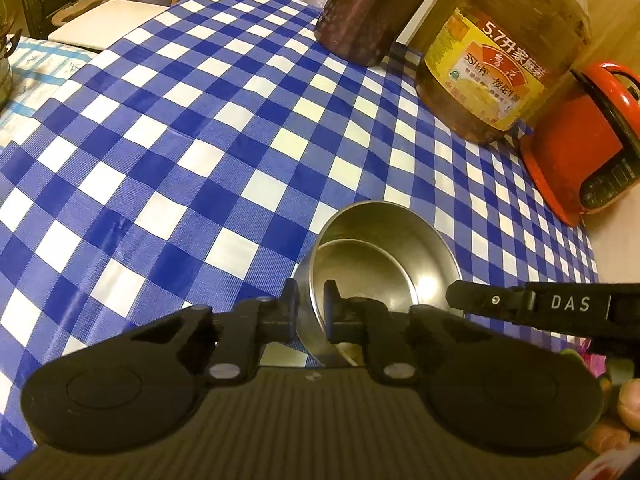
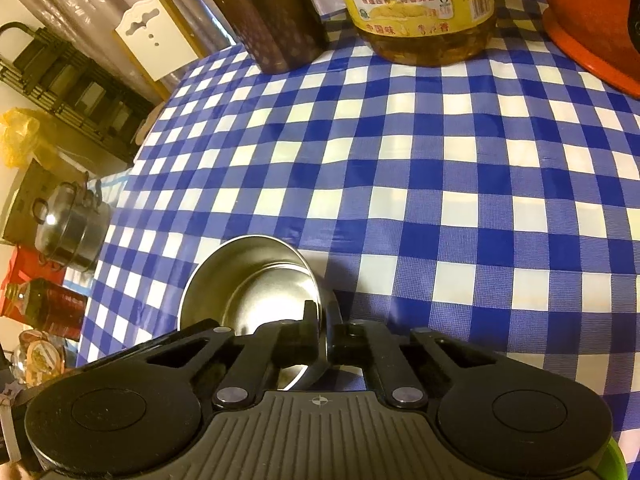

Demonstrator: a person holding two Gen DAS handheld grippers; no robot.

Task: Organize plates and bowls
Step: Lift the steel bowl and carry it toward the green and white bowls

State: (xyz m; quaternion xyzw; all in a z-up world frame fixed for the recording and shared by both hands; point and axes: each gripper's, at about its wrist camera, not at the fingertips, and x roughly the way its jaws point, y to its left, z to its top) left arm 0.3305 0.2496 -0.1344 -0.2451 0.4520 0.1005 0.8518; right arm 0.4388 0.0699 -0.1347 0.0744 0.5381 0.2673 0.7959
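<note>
Both grippers, left [image 1: 311, 304] and right [image 2: 323, 318], clamp the steel bowl's [image 1: 384, 264] rim (seemingly two nested).

My left-wrist camera looks steeply down, close over the checked worktop [image 1: 180, 128]; my right-wrist one likewise. Both share the steel bowl [image 1: 384, 264] at six o'clock and the oil jug [image 2: 420, 4] at twelve to one.

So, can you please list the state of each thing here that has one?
Left gripper: shut on the bowl rim.
Right gripper: shut on the opposite rim.
Steel bowl: upright, with a second bowl nested inside.
Oil jug: upright on the table.
Brown canister: upright, lid on.
Steel pot: lid on.
</note>
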